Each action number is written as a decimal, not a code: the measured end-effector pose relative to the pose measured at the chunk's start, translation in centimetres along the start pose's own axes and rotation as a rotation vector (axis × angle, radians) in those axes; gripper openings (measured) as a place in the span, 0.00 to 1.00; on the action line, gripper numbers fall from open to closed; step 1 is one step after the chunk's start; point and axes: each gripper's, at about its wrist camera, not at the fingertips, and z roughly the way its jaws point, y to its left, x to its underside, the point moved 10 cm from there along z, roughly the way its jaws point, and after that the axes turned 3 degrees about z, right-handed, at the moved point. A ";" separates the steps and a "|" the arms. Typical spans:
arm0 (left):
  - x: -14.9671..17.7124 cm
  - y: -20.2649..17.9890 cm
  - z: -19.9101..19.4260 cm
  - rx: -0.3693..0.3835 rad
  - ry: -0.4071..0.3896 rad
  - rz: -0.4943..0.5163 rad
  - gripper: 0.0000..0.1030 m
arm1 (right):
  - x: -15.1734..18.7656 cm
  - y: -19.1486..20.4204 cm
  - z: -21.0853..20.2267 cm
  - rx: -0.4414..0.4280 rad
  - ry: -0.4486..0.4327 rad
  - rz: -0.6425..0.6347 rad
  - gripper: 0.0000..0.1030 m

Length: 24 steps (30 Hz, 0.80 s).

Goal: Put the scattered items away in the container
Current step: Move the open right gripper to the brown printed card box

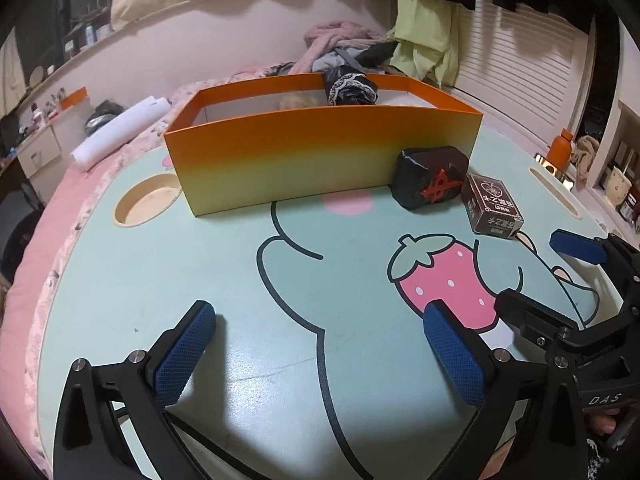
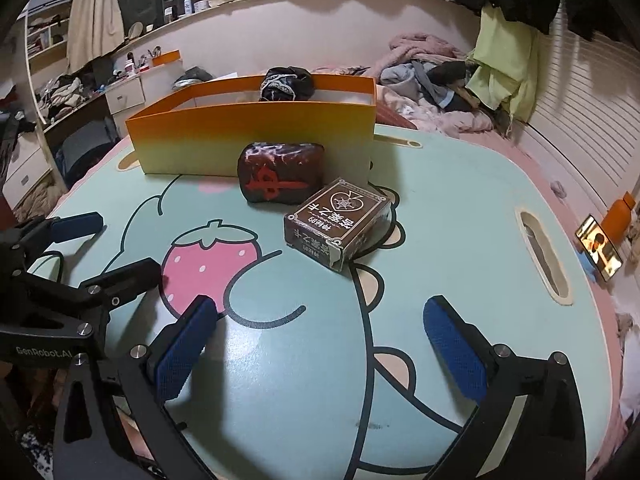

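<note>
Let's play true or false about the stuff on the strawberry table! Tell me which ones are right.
1. The brown card box is inside the orange container. False: it lies on the table, in front of the container.
2. The black pouch with the red mark sits against the container's front wall. True.
3. The right gripper is squeezing the card box. False: it is open and empty.
4. The left gripper is open. True.
5. Something dark already pokes out of the container. True.
</note>
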 end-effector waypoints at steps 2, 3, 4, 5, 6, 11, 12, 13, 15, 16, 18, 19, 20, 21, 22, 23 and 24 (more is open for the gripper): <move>-0.1 0.0 0.1 0.001 -0.001 0.000 1.00 | 0.1 0.2 -0.1 0.000 -0.001 -0.003 1.00; -0.1 0.0 0.1 0.001 -0.002 0.000 1.00 | 0.0 0.2 -0.1 -0.001 -0.002 -0.004 1.00; -0.1 -0.1 0.1 0.002 -0.003 0.001 1.00 | 0.0 0.2 -0.1 -0.003 -0.001 -0.006 1.00; -0.1 0.0 0.1 0.003 -0.005 0.001 1.00 | 0.0 0.3 -0.1 -0.008 0.001 -0.010 1.00; -0.1 0.0 0.0 0.005 -0.006 0.001 1.00 | 0.1 0.3 -0.2 -0.018 0.007 -0.020 1.00; -0.1 0.1 0.0 0.008 -0.008 0.000 1.00 | -1.1 1.2 -2.0 -0.153 -0.038 -0.066 1.00; -0.1 0.1 0.0 0.009 -0.008 0.000 1.00 | -2.2 0.7 -2.3 -0.115 -0.059 -0.101 1.00; -0.1 0.1 0.0 0.008 -0.009 0.001 1.00 | -2.9 0.3 -2.3 -0.088 -0.071 -0.126 1.00; -0.1 0.1 0.0 0.009 -0.008 0.001 1.00 | -4.4 -0.6 -1.6 -0.062 -0.062 -0.165 1.00; -0.1 0.1 0.0 0.009 -0.008 0.000 1.00 | -4.8 -1.0 -1.1 -0.060 -0.046 -0.163 1.00; -0.1 0.0 0.0 0.009 -0.008 0.001 1.00 | -5.3 -1.2 0.0 -0.088 -0.003 -0.141 1.00; -0.1 0.0 0.0 0.009 -0.008 0.001 1.00 | -5.4 -1.1 0.6 -0.115 0.018 -0.128 1.00; -0.1 0.0 0.0 0.009 -0.008 0.001 1.00 | -5.4 -0.9 1.0 -0.129 0.032 -0.127 1.00; -0.1 0.0 0.0 0.009 -0.008 0.001 1.00 | -5.6 -0.7 1.5 -0.133 0.042 -0.133 1.00; -0.1 0.0 0.0 0.009 -0.008 0.000 1.00 | -5.7 -0.6 2.1 -0.126 0.050 -0.142 1.00; -0.1 0.0 0.0 0.009 -0.008 0.001 1.00 | -5.8 -0.6 2.5 -0.114 0.057 -0.148 1.00; -0.1 0.0 0.0 0.008 -0.008 0.001 1.00 | -5.9 -0.6 3.1 -0.102 0.073 -0.152 1.00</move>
